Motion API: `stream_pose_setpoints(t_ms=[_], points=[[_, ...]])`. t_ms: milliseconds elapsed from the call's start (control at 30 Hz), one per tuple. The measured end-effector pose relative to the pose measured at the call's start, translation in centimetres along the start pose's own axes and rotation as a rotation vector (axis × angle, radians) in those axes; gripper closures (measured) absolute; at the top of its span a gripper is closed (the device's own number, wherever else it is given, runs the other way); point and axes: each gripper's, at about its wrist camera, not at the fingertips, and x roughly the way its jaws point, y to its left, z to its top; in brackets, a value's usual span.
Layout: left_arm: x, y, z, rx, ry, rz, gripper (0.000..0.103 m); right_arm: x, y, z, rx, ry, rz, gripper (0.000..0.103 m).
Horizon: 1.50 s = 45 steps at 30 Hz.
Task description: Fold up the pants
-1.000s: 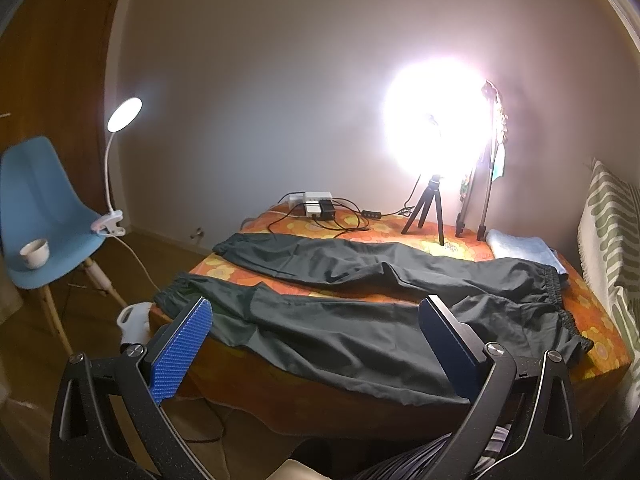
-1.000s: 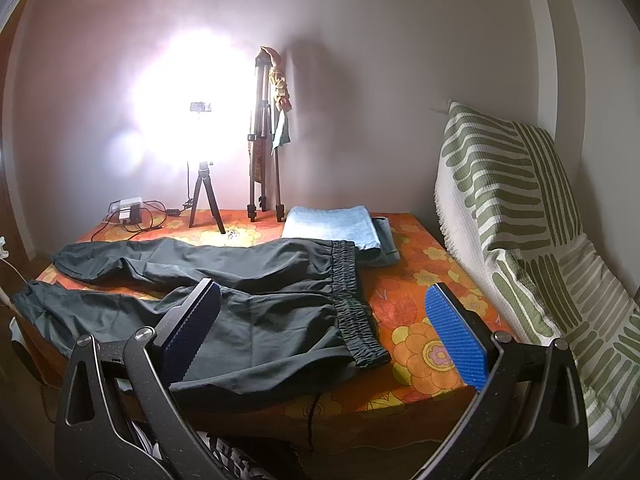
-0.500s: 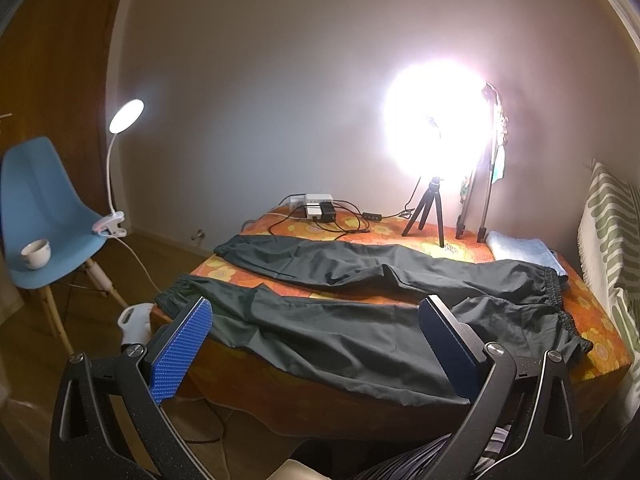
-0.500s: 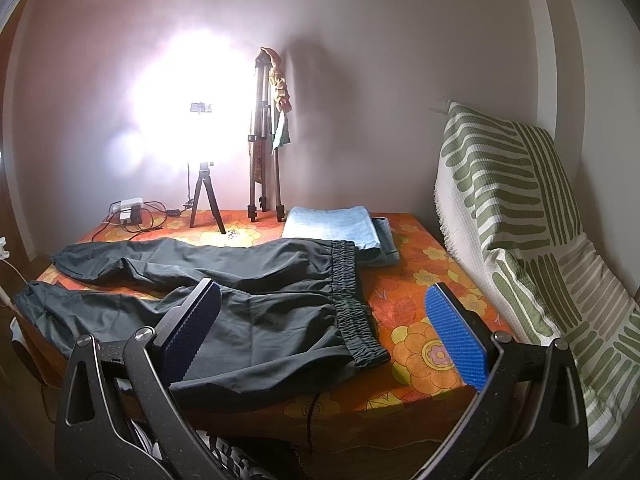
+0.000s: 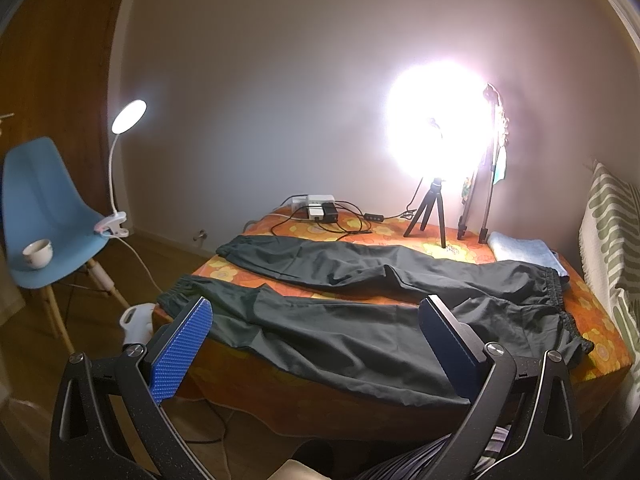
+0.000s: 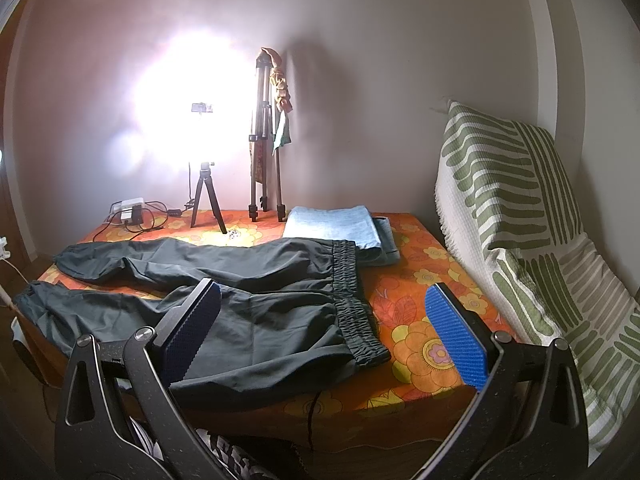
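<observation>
Two tools hovered nearest, the left tool (image 5: 316, 340) and right tool (image 6: 320, 328) both spread wide, gripping nothing. Just beyond them, dark pants (image 5: 360, 320) lay flat across the orange flowered counter (image 6: 420, 292), legs apart, waistband toward the right. Farther back sat folded blue cloth (image 6: 332, 224), a small tripod (image 5: 430, 212) and a glaring lamp (image 5: 436, 120).

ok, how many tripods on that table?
2. A small tripod stands under the bright light at the table's far edge. A taller folded tripod leans against the wall just right of it, beside the folded blue towel. None seems hidden.
</observation>
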Motion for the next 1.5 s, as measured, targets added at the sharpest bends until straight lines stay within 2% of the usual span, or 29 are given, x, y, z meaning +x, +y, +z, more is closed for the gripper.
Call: stream_pose_setpoints(t_ms=[833, 1033, 1200, 1500], points=[[-0.1, 0.9, 0.3, -0.003, 0.001, 0.009, 0.000, 0.0, 0.0, 0.0, 0.002, 0.002, 0.003, 0.000], [0.7, 1.4, -0.2, -0.001, 0.016, 0.020, 0.000, 0.2, 0.2, -0.2, -0.041, 0.006, 0.008, 0.000], [1.4, 2.5, -0.7, -0.012, 0.030, 0.031, 0.001, 0.9, 0.5, -0.8, -0.108, 0.000, 0.060, 0.000], [3.0, 6.3, -1.9, -0.070, 0.096, 0.072, 0.017, 3.4, 0.9, -1.2, -0.197, 0.054, 0.223, 0.002]])
